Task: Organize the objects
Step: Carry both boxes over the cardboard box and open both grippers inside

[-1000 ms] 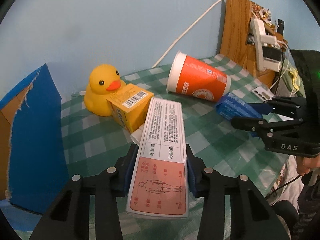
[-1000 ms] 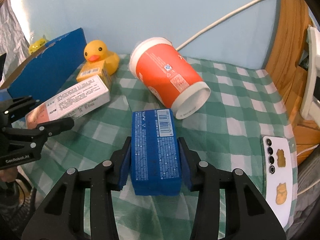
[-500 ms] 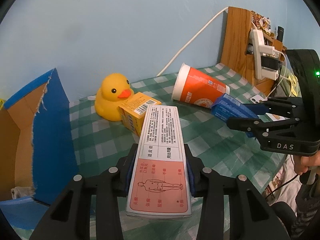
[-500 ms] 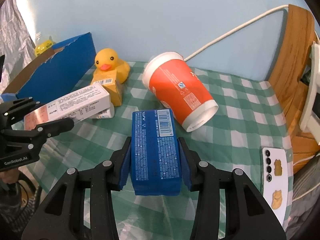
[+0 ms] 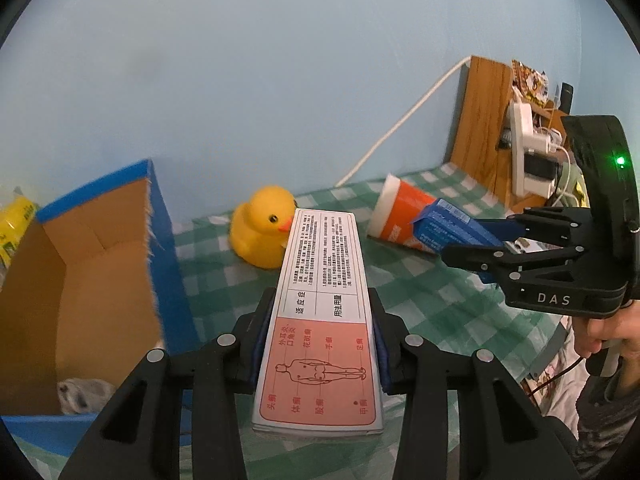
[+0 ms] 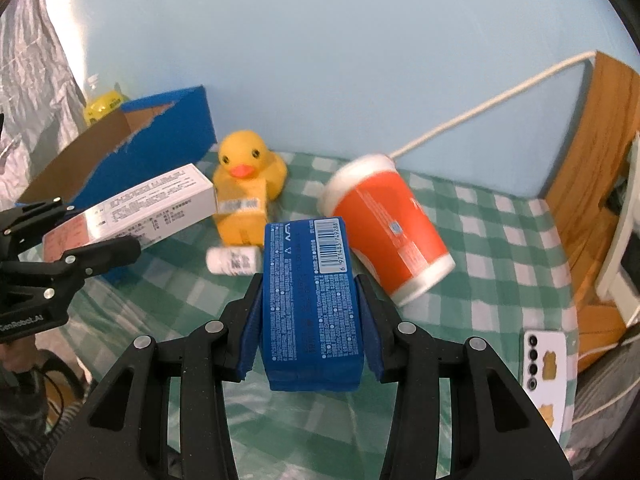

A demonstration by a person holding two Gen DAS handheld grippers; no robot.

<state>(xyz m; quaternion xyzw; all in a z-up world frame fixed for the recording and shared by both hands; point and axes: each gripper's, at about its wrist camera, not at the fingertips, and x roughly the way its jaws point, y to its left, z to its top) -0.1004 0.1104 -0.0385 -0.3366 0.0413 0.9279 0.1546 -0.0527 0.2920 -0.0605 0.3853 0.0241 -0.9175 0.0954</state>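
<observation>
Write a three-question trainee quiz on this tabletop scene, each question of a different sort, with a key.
1. True or false: the orange paper cup stands upright on the green checked tablecloth.
2. Multiple choice: the right gripper is shut on A) the yellow rubber duck B) the blue barcoded carton C) the white phone.
3. Fill in: the left gripper holds the long white box with a red panel, and to its left stands an open blue ______ box.

Key: 1 false, it lies on its side; 2 B; 3 cardboard.

My table's green checked cloth (image 6: 500, 248) carried a rubber duck (image 6: 244, 164), yellow carton (image 6: 240, 216), tipped orange cup (image 6: 392, 232), small white bottle (image 6: 232, 261), phone (image 6: 545, 360) and cardboard box (image 5: 80, 280).
</observation>
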